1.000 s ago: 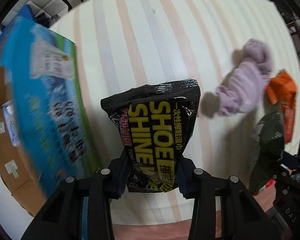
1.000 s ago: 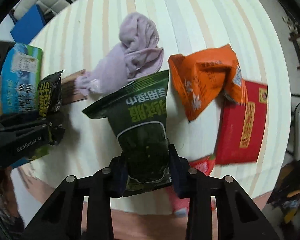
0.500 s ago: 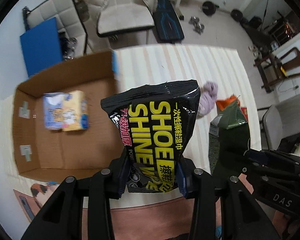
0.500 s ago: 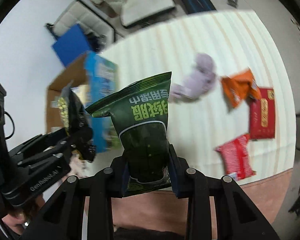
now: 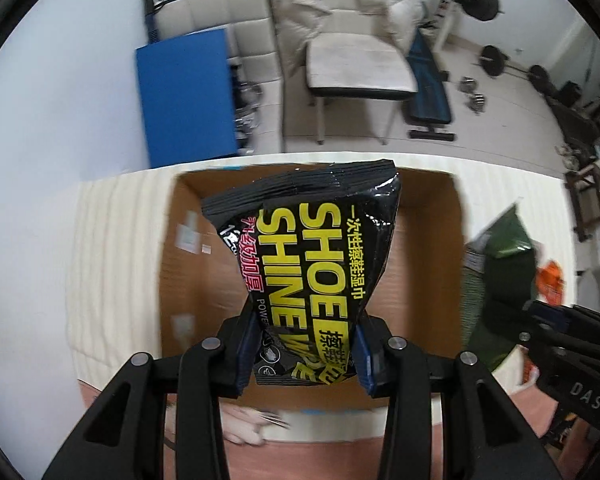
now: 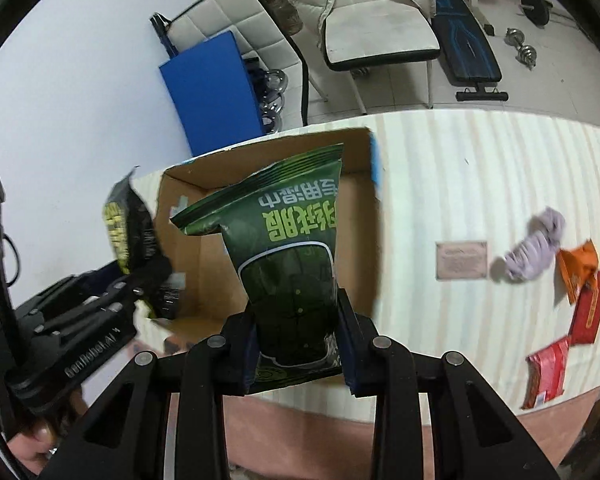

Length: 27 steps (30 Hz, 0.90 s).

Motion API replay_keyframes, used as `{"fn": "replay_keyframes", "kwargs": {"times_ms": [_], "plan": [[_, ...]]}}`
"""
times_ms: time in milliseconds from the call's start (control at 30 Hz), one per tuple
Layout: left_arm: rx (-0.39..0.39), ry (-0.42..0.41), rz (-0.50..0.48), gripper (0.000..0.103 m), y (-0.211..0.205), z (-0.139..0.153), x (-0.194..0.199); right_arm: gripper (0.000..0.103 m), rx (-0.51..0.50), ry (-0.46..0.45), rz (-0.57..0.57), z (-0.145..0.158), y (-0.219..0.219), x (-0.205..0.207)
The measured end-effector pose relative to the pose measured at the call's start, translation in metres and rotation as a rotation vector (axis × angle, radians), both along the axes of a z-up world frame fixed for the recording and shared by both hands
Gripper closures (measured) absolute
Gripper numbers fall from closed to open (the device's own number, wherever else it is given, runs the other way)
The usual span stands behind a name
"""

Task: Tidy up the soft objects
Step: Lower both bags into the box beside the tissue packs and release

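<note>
My left gripper (image 5: 304, 354) is shut on a black "SHOE SHINE" wipes pack (image 5: 316, 264) and holds it above an open cardboard box (image 5: 196, 280). My right gripper (image 6: 300, 344) is shut on a dark green wipes pack (image 6: 288, 264), held over the same box (image 6: 204, 264). The green pack also shows at the right of the left wrist view (image 5: 496, 264), and the black pack at the left of the right wrist view (image 6: 128, 232). The box floor under the packs is mostly hidden.
On the striped tablecloth (image 6: 460, 184) to the right lie a purple cloth (image 6: 536, 252), an orange packet (image 6: 576, 268), a red packet (image 6: 590, 312), a red-pink packet (image 6: 548, 368) and a small brown card (image 6: 462, 260). Chairs and a blue board (image 6: 216, 96) stand beyond the table.
Both grippers have swung left from the table's pile and now hold their packs over the open cardboard box. The grips are unchanged.
</note>
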<state>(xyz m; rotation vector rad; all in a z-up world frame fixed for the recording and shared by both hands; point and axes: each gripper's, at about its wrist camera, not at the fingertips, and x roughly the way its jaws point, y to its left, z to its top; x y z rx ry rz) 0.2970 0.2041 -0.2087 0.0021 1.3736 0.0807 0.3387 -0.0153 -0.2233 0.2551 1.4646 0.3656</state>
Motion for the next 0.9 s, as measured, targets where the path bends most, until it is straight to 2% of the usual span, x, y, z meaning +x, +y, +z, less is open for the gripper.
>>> {"fn": "replay_keyframes", "kwargs": {"times_ms": [67,233,433,633,733,800,833,867,900], "plan": [[0.018,0.019,0.019,0.065,0.019,-0.015,0.016,0.068,-0.027,0.01,-0.002,-0.008,0.018,0.009],[0.011,0.1,0.055,0.065,0.053,-0.057,0.038,0.068,-0.127,0.045,-0.017,-0.054,0.057,0.04],[0.009,0.208,0.054,0.065,0.066,-0.11,0.061,0.068,-0.23,0.09,-0.033,-0.105,0.075,0.063],[-0.003,0.277,0.034,0.063,0.069,-0.137,0.077,0.068,-0.303,0.1,-0.063,-0.129,0.076,0.078],[-0.007,0.308,0.046,0.061,0.073,-0.14,0.08,0.066,-0.335,0.111,-0.046,-0.136,0.08,0.083],[-0.02,0.31,0.058,0.059,0.075,-0.142,0.082,0.061,-0.338,0.118,-0.041,-0.139,0.081,0.085],[-0.032,0.311,0.068,0.059,0.076,-0.141,0.082,0.053,-0.336,0.121,-0.041,-0.139,0.081,0.085],[-0.041,0.308,0.078,0.059,0.077,-0.139,0.081,0.04,-0.333,0.123,-0.041,-0.139,0.081,0.085],[-0.041,0.303,0.084,0.059,0.079,-0.137,0.081,0.035,-0.327,0.123,-0.041,-0.139,0.082,0.085]]}}
